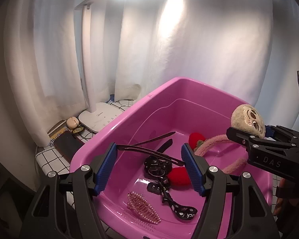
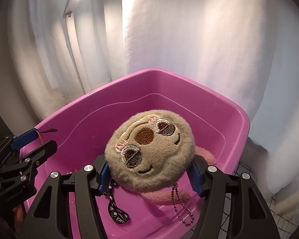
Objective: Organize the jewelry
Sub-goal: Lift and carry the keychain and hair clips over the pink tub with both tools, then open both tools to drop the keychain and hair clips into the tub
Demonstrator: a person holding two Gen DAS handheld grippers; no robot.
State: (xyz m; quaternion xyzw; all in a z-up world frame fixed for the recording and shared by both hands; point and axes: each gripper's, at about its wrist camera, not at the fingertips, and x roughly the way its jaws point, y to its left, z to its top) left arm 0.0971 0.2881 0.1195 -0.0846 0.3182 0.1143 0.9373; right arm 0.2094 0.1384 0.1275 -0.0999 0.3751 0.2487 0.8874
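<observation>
Pink tub fills the middle of both views. My right gripper is clamped on the plush sloth charm mid-frame, face tilted, bead chain dangling down. My left gripper is spread apart over the sunglasses, which run lower right to upper left.

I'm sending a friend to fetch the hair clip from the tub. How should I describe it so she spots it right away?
Look in the pink plastic tub on the checked tablecloth. On its floor at the near end, left of the black printed strap, lies the hair clip. It is the only pale pink, leaf-shaped piece edged with tiny pearl beads; its neighbours are black or red.
</observation>
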